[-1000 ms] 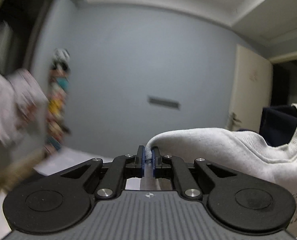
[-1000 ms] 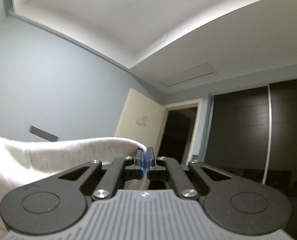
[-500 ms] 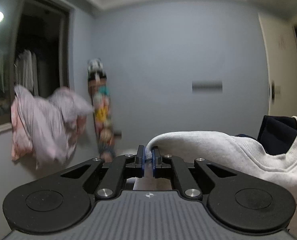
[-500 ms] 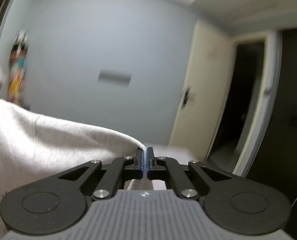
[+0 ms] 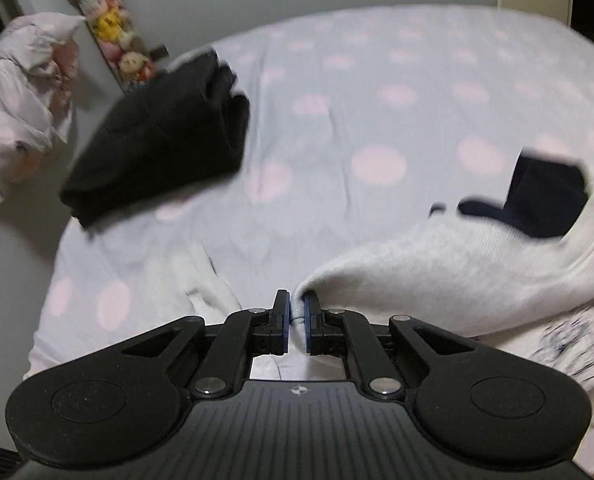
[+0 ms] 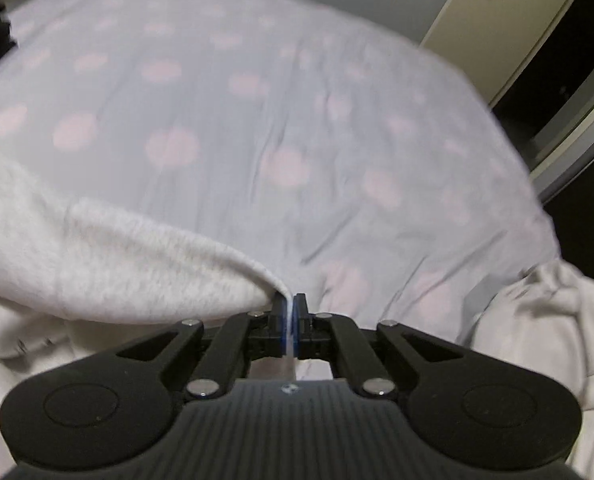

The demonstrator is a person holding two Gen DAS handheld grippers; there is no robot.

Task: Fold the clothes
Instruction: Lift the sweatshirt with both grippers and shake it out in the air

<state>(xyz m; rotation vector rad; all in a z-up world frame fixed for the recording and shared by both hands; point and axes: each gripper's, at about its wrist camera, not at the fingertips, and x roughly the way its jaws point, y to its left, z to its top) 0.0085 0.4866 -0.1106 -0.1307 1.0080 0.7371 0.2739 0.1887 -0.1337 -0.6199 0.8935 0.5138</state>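
Observation:
A light grey sweatshirt [image 5: 449, 264] with a dark navy inner collar [image 5: 545, 200] hangs between both grippers above the bed. My left gripper [image 5: 295, 308] is shut on one corner of it, the cloth trailing off to the right. In the right wrist view the same sweatshirt [image 6: 97, 256] stretches to the left, and my right gripper [image 6: 289, 308] is shut on its other corner. A dark print shows on the sweatshirt's lower part at the frame edges.
The bed [image 5: 377, 120] has a pale blue cover with pink dots. A folded black garment [image 5: 161, 136] lies at its far left. A white garment [image 6: 545, 328] is bunched at the near right. A plush hanging and pink cloth [image 5: 21, 92] are by the wall; a door [image 6: 509, 28] stands at right.
Both grippers have tilted down from facing the wall and ceiling to facing the bed, still holding the sweatshirt by its corners.

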